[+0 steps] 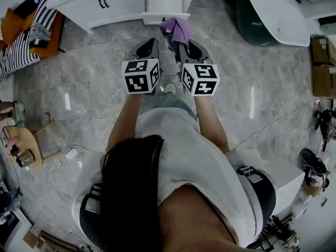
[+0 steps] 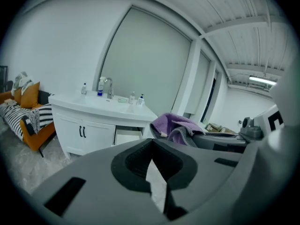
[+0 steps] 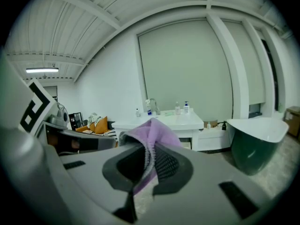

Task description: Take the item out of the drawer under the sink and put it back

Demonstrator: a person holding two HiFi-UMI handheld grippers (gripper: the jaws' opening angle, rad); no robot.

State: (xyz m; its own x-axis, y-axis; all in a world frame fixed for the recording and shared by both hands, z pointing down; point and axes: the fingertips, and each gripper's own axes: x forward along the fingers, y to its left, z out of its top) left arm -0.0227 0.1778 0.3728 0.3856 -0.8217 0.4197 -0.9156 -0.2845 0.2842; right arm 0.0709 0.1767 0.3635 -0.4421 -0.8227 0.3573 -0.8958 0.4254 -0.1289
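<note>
A purple cloth (image 1: 177,29) hangs from my right gripper (image 1: 178,45), which is shut on it just in front of the open white drawer (image 1: 165,1) of the sink cabinet (image 1: 105,4). In the right gripper view the cloth (image 3: 152,130) is pinched between the jaws of the right gripper (image 3: 151,142) and bunches above them. My left gripper (image 1: 151,40) stays beside it on the left, shut and holding nothing. The left gripper view shows the left gripper (image 2: 152,142) with its tips together, the cloth (image 2: 176,124) to its right, and the drawer (image 2: 126,136) ahead.
A dark green bathtub with a white rim (image 1: 262,14) stands right of the cabinet. An orange sofa with striped cushions (image 1: 31,30) sits at the far left. A small wooden table (image 1: 23,151) is at the left, cardboard boxes (image 1: 323,62) at the right wall.
</note>
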